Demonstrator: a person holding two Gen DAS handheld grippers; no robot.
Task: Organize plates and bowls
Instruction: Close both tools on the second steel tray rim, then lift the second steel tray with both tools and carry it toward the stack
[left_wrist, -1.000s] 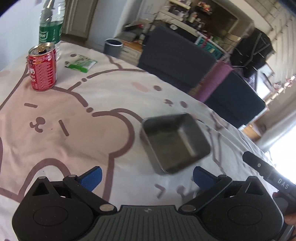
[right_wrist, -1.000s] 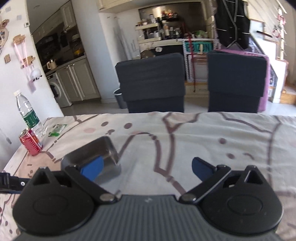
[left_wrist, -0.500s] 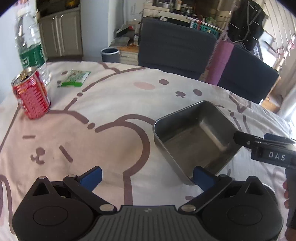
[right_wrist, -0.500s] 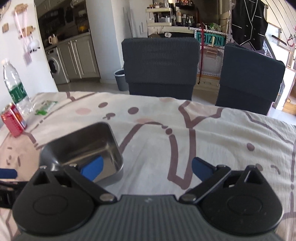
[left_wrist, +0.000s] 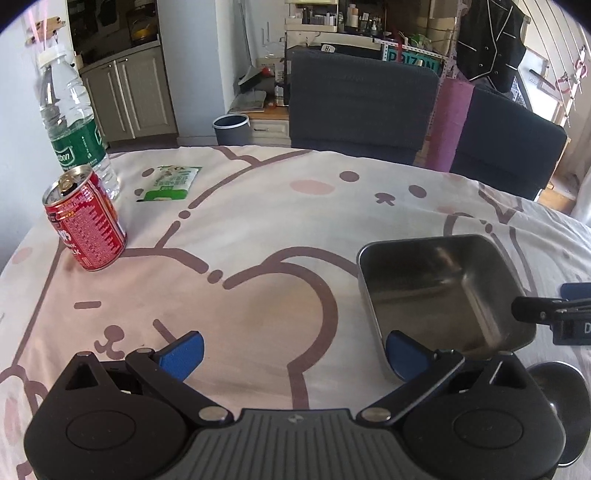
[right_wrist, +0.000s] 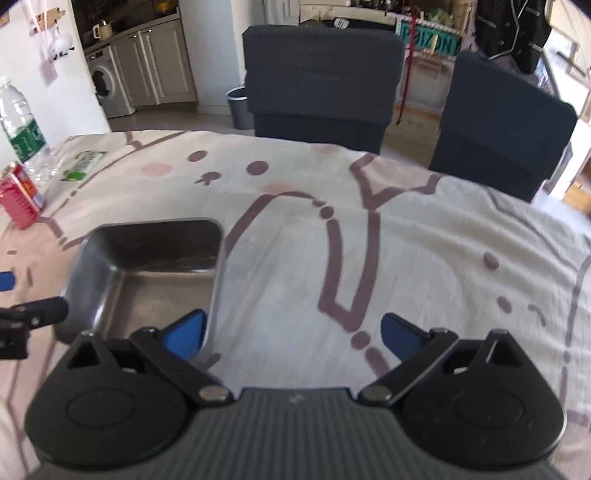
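A square steel bowl (left_wrist: 436, 291) sits empty on the tablecloth (left_wrist: 258, 221), at the right of the left wrist view. My left gripper (left_wrist: 293, 354) is open, and its right pad overlaps the bowl's near left corner. In the right wrist view the bowl (right_wrist: 147, 273) lies at the left. My right gripper (right_wrist: 291, 332) is closing from wide. Its left pad is inside the bowl, so the bowl's right wall stands between the jaws, untouched. A round steel rim (left_wrist: 561, 384) shows at the lower right, mostly hidden.
A red drink can (left_wrist: 85, 225), a water bottle (left_wrist: 70, 122) and a green packet (left_wrist: 171, 182) stand at the table's far left. Two dark chairs (left_wrist: 362, 107) line the far edge, with a grey bin (left_wrist: 231, 127) on the floor behind.
Both grippers have come down closer to the bowl. The left view has rolled level. The right gripper's left pad now sits inside the bowl, and its jaws are slightly narrower.
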